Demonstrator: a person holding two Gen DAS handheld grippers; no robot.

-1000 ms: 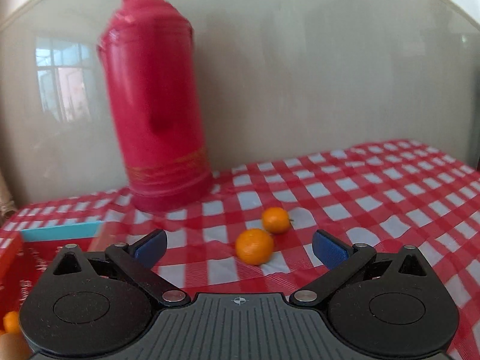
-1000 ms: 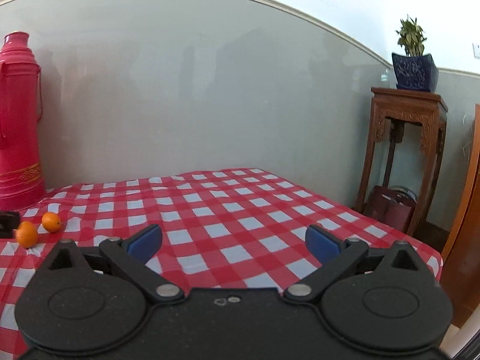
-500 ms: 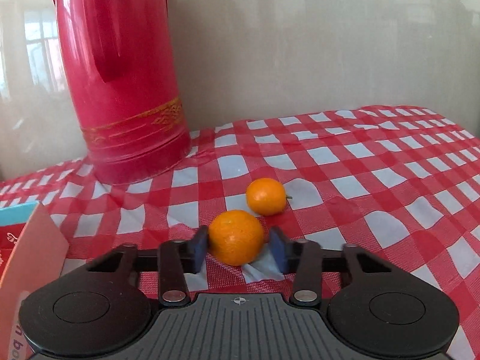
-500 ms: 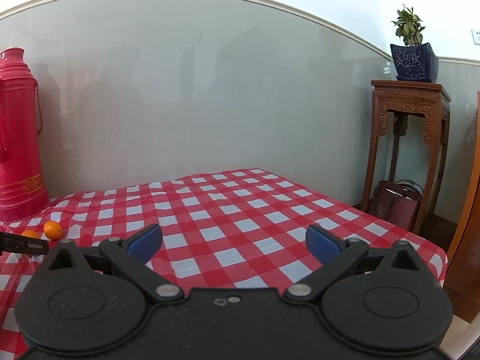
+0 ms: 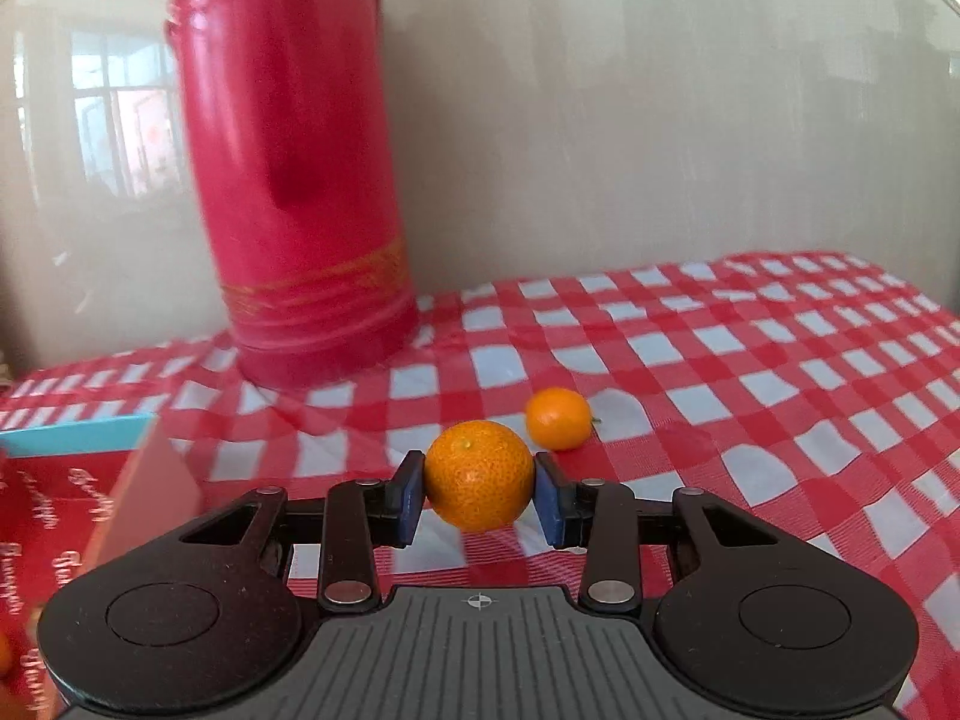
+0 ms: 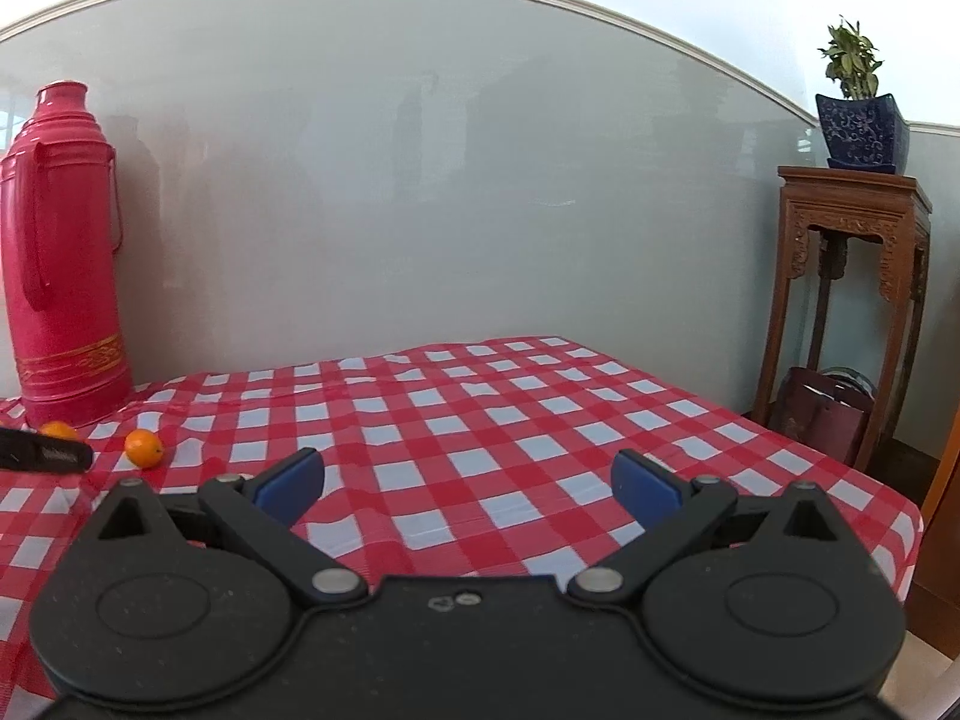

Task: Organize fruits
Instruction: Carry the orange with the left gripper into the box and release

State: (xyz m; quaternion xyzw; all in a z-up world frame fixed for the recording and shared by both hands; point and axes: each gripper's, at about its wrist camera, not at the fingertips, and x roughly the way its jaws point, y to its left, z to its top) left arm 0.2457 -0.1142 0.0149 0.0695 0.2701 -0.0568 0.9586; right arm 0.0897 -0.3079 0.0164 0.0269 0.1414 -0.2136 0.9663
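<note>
Left fingers clenched on orange; box lying left of those fingers, nearer than to right fingers, spread wide, grasping nothing.

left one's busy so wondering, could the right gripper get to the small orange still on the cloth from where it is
Probably yes. The right gripper is open and empty, and only bare tablecloth lies between it and the loose orange. The left gripper, holding the other orange, sits close beside it, though.

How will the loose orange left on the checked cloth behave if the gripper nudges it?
The loose orange looks round, so it would probably roll. The wrinkled tablecloth may slow it. Its small size, like the one the left gripper holds, suggests it is light.
</note>
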